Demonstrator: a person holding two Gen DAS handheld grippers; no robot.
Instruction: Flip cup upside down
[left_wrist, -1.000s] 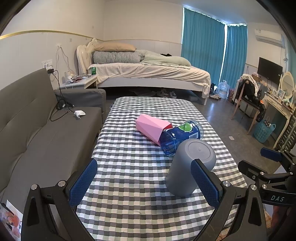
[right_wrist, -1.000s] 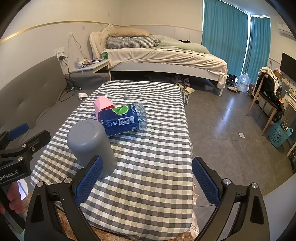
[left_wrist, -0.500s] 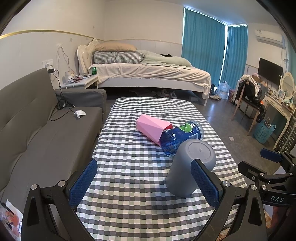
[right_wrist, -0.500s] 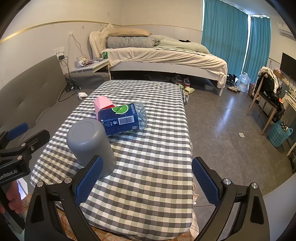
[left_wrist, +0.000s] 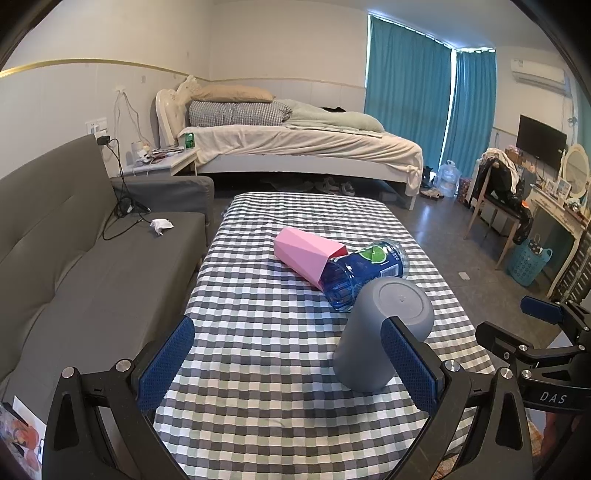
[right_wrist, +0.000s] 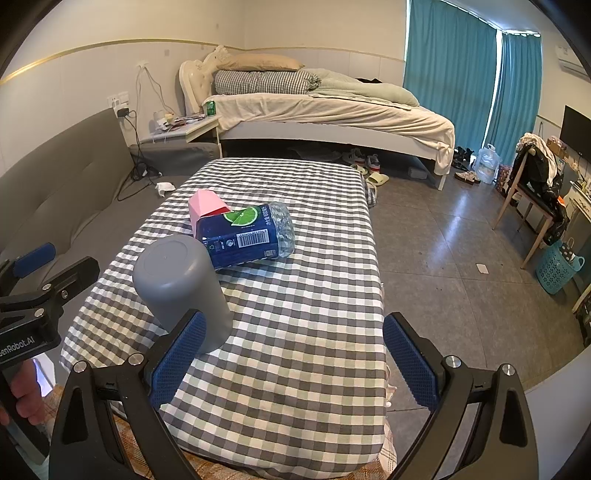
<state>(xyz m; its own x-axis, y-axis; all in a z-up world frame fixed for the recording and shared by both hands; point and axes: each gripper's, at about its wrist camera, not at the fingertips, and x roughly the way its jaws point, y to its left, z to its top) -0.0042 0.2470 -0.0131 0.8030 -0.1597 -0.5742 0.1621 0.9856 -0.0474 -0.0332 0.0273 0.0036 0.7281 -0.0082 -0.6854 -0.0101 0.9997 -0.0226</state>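
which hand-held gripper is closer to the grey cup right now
Hard to call. The grey cup sits between them: the left hand-held gripper has it by its right finger, the right hand-held gripper by its left finger. Both are open, neither touching.

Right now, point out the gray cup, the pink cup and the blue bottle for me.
gray cup (left_wrist: 384, 332): left wrist view, on its side wall.
pink cup (left_wrist: 306, 251): left wrist view, on its side.
blue bottle (right_wrist: 240, 238): right wrist view, on its label.

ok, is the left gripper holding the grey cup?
No. In the left wrist view the left gripper is wide open, and the grey cup stands closed end up on the checked table with nothing clamping it.
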